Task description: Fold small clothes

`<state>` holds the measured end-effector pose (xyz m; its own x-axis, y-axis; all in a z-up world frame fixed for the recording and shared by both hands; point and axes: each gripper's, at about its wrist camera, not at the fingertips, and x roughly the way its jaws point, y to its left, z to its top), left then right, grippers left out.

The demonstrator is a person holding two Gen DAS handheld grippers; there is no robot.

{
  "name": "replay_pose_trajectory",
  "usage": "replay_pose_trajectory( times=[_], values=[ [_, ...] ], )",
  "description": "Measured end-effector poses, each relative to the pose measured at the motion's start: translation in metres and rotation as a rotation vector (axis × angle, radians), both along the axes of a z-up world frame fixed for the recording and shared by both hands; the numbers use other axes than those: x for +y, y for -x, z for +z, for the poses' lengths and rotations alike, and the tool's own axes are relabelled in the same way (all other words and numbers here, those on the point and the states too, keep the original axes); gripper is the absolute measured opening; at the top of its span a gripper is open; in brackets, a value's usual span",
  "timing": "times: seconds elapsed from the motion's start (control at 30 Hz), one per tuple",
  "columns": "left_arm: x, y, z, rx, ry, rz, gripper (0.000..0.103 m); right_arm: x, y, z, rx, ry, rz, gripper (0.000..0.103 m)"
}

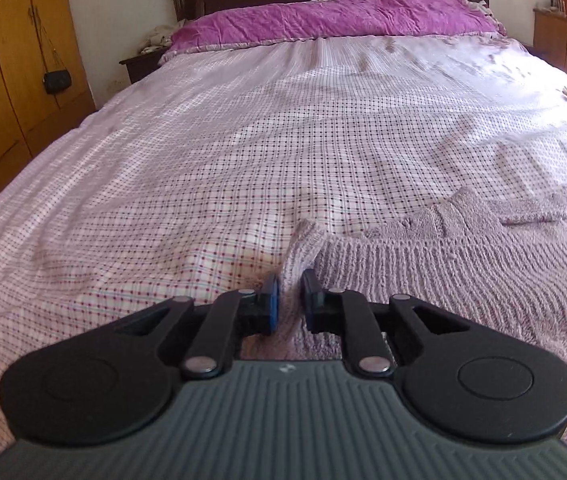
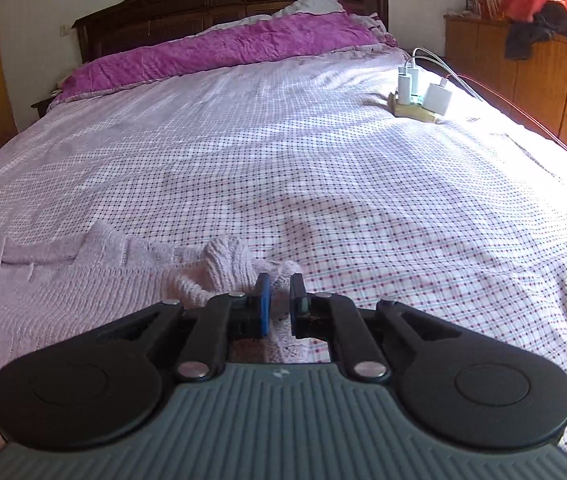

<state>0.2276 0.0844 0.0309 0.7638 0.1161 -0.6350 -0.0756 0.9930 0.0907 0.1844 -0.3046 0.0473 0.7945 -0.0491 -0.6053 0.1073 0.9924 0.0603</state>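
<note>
A pale lilac knitted sweater lies spread flat on the checked bed cover. In the left wrist view it fills the lower right. My left gripper is shut on the sweater's left edge, a ridge of knit pinched between the blue pads. In the right wrist view the sweater lies at the lower left. Its right corner is bunched up into a ribbed lump. My right gripper is shut on that bunched knit, which rises just beyond the pads.
The checked bed cover stretches ahead to a magenta quilt and dark wooden headboard. A power strip with white chargers and cables sits on the bed's right side. A wooden wardrobe stands left, a wooden dresser right.
</note>
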Motion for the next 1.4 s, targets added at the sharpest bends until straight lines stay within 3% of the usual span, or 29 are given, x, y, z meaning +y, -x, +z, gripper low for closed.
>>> replay_pose_trajectory(
  times=[0.07, 0.13, 0.2, 0.23, 0.37, 0.43, 0.47, 0.57, 0.77, 1.0, 1.1, 1.17, 1.4],
  values=[
    [0.006, 0.005, 0.007, 0.004, 0.062, 0.001, 0.018, -0.004, 0.004, 0.004, -0.012, -0.026, 0.007, 0.013],
    [0.012, 0.012, 0.014, 0.003, 0.124, -0.009, 0.018, -0.008, 0.005, 0.008, -0.011, -0.088, 0.040, 0.026],
    [0.013, 0.019, 0.020, 0.002, 0.139, -0.022, 0.018, -0.010, 0.003, 0.009, -0.002, -0.158, 0.076, 0.064],
    [0.011, 0.024, 0.024, 0.003, 0.129, -0.025, 0.018, -0.010, 0.004, 0.010, -0.011, -0.181, 0.098, 0.068],
    [0.008, 0.038, 0.033, -0.006, 0.143, -0.076, 0.019, -0.001, -0.003, 0.005, 0.001, -0.123, 0.129, 0.067],
    [0.007, 0.044, 0.036, -0.016, 0.159, -0.084, 0.019, 0.004, -0.008, -0.003, 0.022, -0.082, 0.126, 0.060],
    [0.005, 0.047, 0.038, -0.026, 0.155, -0.088, 0.019, 0.006, -0.009, -0.007, 0.021, -0.048, 0.119, 0.050],
    [0.000, 0.050, 0.039, -0.056, 0.130, -0.111, 0.019, 0.009, -0.012, -0.017, 0.007, -0.006, 0.089, 0.048],
    [0.007, 0.026, 0.012, -0.011, 0.077, -0.036, 0.019, -0.011, -0.020, -0.032, 0.020, -0.099, 0.033, 0.051],
    [0.015, 0.025, 0.007, 0.011, 0.122, -0.022, 0.021, -0.024, -0.021, -0.032, 0.025, -0.206, 0.034, 0.062],
    [0.015, 0.031, 0.018, 0.031, 0.154, -0.026, 0.035, -0.028, -0.009, -0.024, 0.006, -0.244, -0.010, 0.070],
    [0.015, 0.038, 0.023, 0.037, 0.170, -0.036, 0.057, -0.030, 0.004, -0.016, 0.006, -0.264, -0.048, 0.072],
    [0.013, 0.065, 0.032, 0.097, 0.110, 0.001, 0.061, -0.040, 0.065, 0.011, -0.016, -0.342, -0.034, 0.082]
  ],
)
